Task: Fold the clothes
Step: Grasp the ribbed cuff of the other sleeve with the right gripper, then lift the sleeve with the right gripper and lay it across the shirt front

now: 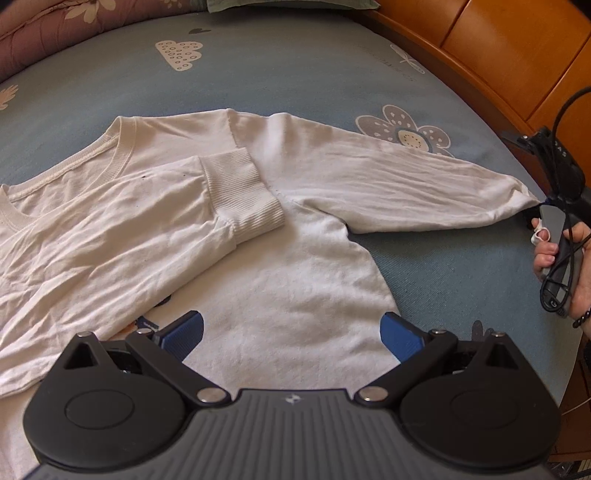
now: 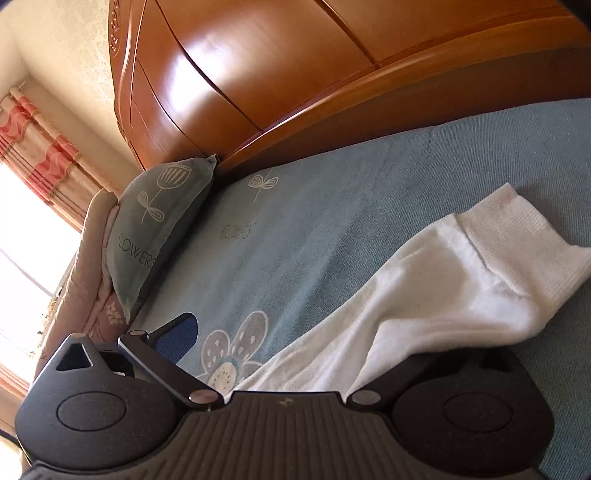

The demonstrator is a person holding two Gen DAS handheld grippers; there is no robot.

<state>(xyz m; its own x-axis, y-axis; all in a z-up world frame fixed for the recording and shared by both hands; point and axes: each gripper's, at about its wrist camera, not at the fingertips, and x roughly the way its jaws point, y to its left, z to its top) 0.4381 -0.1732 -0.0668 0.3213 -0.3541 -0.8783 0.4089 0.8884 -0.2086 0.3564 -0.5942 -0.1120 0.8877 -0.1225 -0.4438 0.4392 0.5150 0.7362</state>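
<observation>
A white long-sleeved shirt (image 1: 280, 280) lies flat on the blue bed sheet (image 1: 258, 74). One sleeve is folded across the chest, its ribbed cuff (image 1: 243, 192) near the middle. The other sleeve (image 1: 406, 184) stretches out to the right and tapers to a point at my right gripper (image 1: 546, 202), which a hand (image 1: 576, 273) holds. My left gripper (image 1: 291, 332) hovers open over the shirt's body, nothing between its blue fingers. In the right wrist view the right gripper (image 2: 291, 328) has its jaws spread. The sleeve (image 2: 424, 295) drapes over and hides its right finger, and the cuff (image 2: 524, 236) lies beyond.
A wooden wardrobe (image 2: 258, 74) runs along the bed's far side. A grey-green pillow (image 2: 155, 236) and a pink quilt (image 1: 55, 22) sit at the head of the bed. Bare sheet with flower prints (image 1: 406, 136) surrounds the shirt. A black cable (image 1: 565, 110) trails from the right gripper.
</observation>
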